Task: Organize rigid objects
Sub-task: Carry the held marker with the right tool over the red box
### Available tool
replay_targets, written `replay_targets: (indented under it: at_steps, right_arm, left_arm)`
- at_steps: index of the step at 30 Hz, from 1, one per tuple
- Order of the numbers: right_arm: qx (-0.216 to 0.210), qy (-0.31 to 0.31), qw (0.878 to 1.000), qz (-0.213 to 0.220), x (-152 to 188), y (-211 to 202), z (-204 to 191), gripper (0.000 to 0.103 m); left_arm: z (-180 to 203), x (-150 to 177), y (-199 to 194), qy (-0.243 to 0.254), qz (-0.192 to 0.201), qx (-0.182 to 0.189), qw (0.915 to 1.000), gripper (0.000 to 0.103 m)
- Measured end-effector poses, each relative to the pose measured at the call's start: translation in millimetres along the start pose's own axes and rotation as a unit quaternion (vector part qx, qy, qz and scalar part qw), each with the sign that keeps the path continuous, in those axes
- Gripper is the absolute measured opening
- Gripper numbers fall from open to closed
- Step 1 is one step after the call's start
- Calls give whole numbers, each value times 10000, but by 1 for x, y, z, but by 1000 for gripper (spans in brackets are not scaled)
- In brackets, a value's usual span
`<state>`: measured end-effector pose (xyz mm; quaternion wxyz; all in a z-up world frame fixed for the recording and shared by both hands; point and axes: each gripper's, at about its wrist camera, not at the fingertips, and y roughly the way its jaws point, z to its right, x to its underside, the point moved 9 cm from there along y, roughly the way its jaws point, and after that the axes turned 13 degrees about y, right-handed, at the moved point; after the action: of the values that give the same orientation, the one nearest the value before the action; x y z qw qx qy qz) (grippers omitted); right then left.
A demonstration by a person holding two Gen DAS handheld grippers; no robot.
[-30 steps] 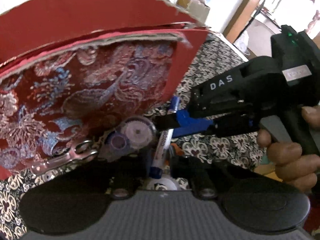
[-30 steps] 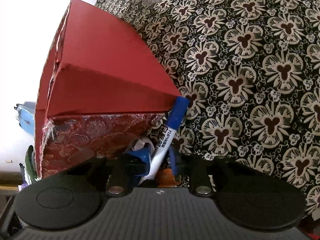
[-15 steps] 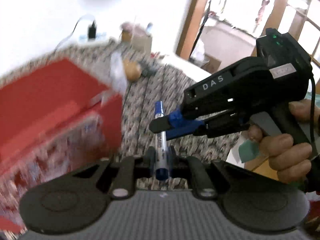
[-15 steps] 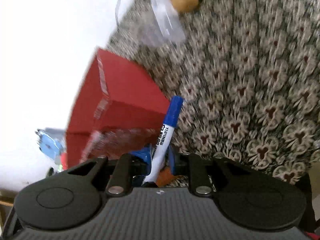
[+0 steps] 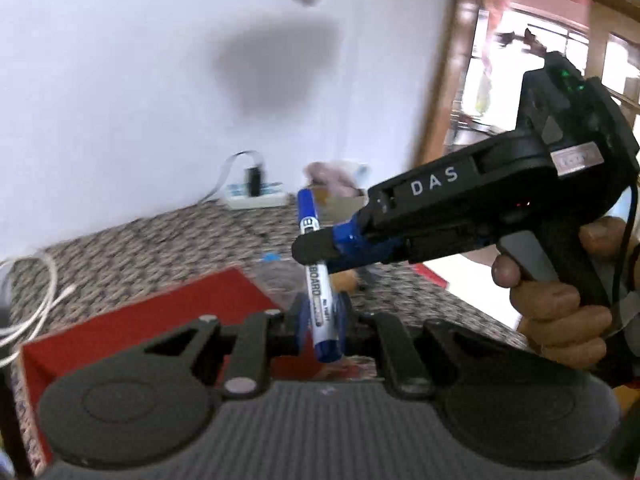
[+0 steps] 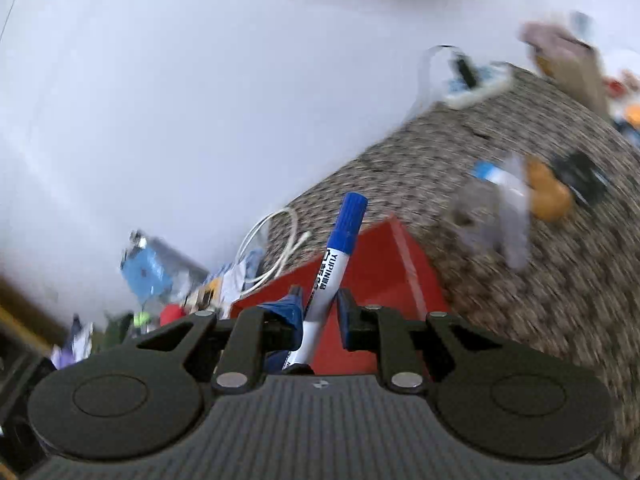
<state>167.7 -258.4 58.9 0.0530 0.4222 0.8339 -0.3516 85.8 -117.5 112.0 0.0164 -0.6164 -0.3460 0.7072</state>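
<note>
We had the blue whiteboard marker [image 5: 318, 280] pinched in both tools at once, lifted above the red box [image 5: 160, 320] on the patterned tablecloth [image 6: 540, 300]. The left gripper [image 5: 322, 320] clamped its lower barrel; the right gripper [image 5: 316, 246] clamped it higher up, just below the cap. The risk, as we judged it, was two rigid grips fighting: any mismatched pull could twist the marker free or pop its cap, dropping it outside the box.

Right tool [image 6: 318, 322] clamps blue-capped marker [image 6: 334, 268] above red box [image 6: 384, 264].
</note>
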Motion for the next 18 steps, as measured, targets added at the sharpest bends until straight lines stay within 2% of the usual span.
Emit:
replay_targets:
  at_steps: [3, 6, 11, 18]
  right_arm:
    - [118, -441, 9981, -409, -3, 35, -16, 0]
    - [250, -927, 9914, -893, 4, 74, -24, 0]
    - [466, -1158, 9750, -1839, 22, 137, -13, 0]
    - [432, -1129, 9453, -3031, 59, 198, -10, 0]
  left_arm:
    - [-25, 12, 8, -473, -198, -229, 9984, 10]
    - [-48, 32, 27, -1017, -484, -510, 9923, 10]
    - [-79, 72, 53, -1688, -1063, -878, 9760, 10]
    - [-103, 122, 54, -2045, -1897, -1533, 9480, 10]
